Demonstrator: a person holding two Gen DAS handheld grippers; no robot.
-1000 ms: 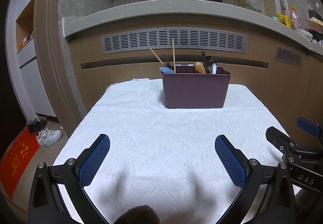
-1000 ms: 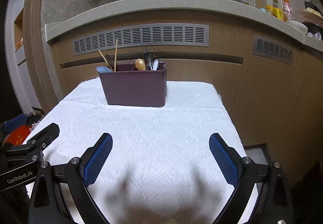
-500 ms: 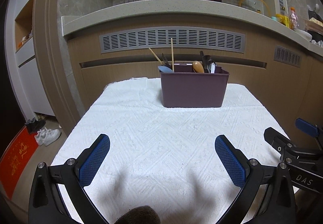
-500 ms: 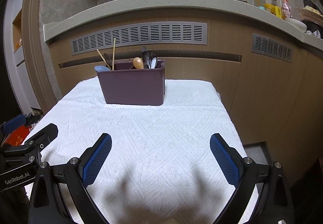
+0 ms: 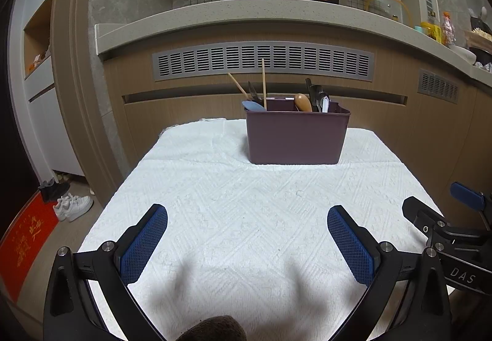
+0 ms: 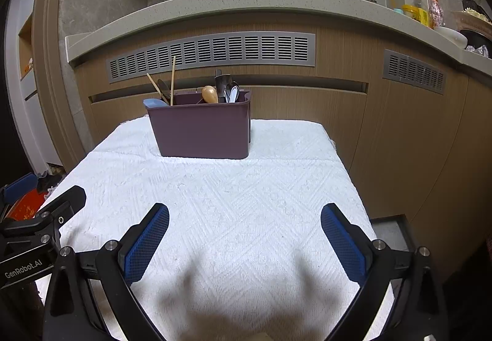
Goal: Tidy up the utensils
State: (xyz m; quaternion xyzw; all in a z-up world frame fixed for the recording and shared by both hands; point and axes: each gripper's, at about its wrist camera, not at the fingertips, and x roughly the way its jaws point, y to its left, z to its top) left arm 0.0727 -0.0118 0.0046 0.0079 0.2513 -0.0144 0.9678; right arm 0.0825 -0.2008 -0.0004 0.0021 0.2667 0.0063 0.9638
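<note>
bin (image 5: 296, 138): maroon | cloth (image 5: 246, 202): white, diamond-textured | tool pads (image 5: 144, 244): blue, seemingly meshed

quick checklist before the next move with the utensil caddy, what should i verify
1. Left claw open and holding nothing: ok.
2. Right claw open and holding nothing: ok.
3. Purple caddy upright on the white cloth: ok.
4. Utensils inside the caddy, including chopsticks, wooden spoon and blue spatula: ok.
5. Loose utensils left on the cloth: none visible, ok.
6. Which compartment each utensil sits in: cannot tell, the front wall hides the inside.
</note>
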